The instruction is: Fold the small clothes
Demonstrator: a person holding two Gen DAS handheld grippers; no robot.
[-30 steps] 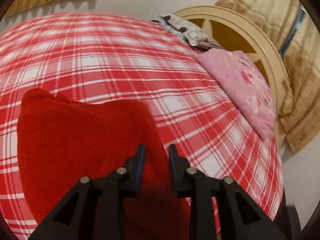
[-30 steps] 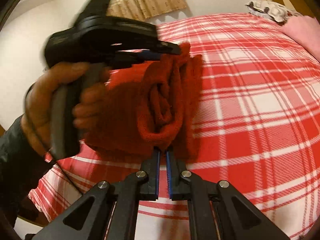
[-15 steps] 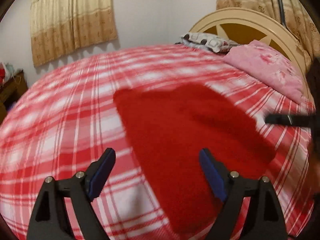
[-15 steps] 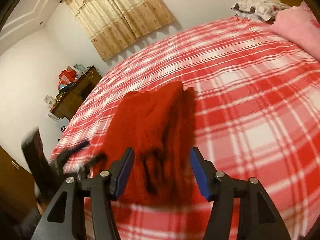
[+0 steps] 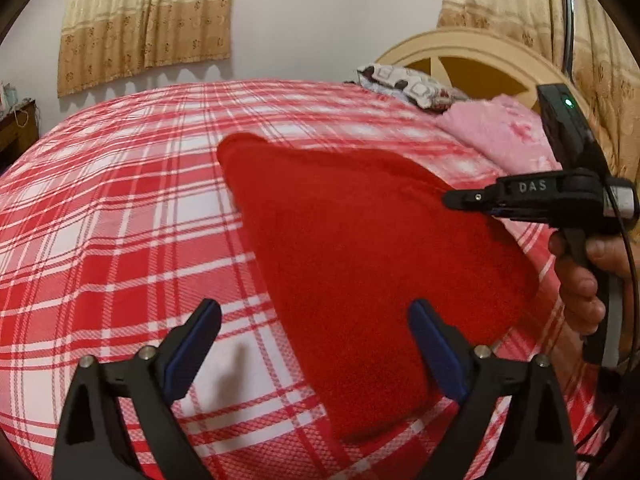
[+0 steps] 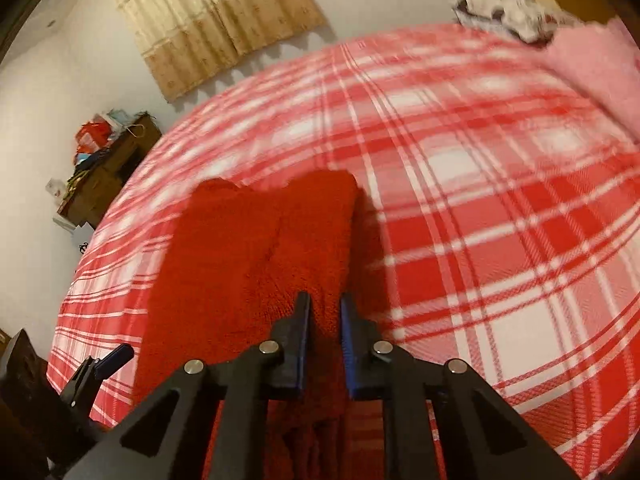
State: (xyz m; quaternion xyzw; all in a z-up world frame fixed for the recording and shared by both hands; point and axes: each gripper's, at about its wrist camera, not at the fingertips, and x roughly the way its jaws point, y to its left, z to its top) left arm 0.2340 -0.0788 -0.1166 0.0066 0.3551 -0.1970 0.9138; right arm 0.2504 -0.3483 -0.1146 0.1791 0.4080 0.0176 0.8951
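Red-and-white plaid bedding (image 5: 120, 240) covered a wide bed, with a cream arched wooden headboard (image 5: 472, 52), a fluffy pink blanket (image 5: 500, 136) and a patterned grey-and-white pillow (image 5: 404, 84) at its far end, and beige patterned curtains (image 5: 144, 20) on the white wall behind. On the bedding lay a red knitted garment (image 5: 360, 248), folded lengthwise into a long strip whose layers showed side by side in the right wrist view. The left gripper (image 5: 314, 344) hovered over the garment's near end with its blue-padded jaws spread wide and opening further, pressing on nothing. The right gripper (image 6: 325, 320), held in a hand (image 5: 580, 276), was closing its jaws; red fabric ran through the narrow gap between them, though I cannot tell whether the pads pressed it.
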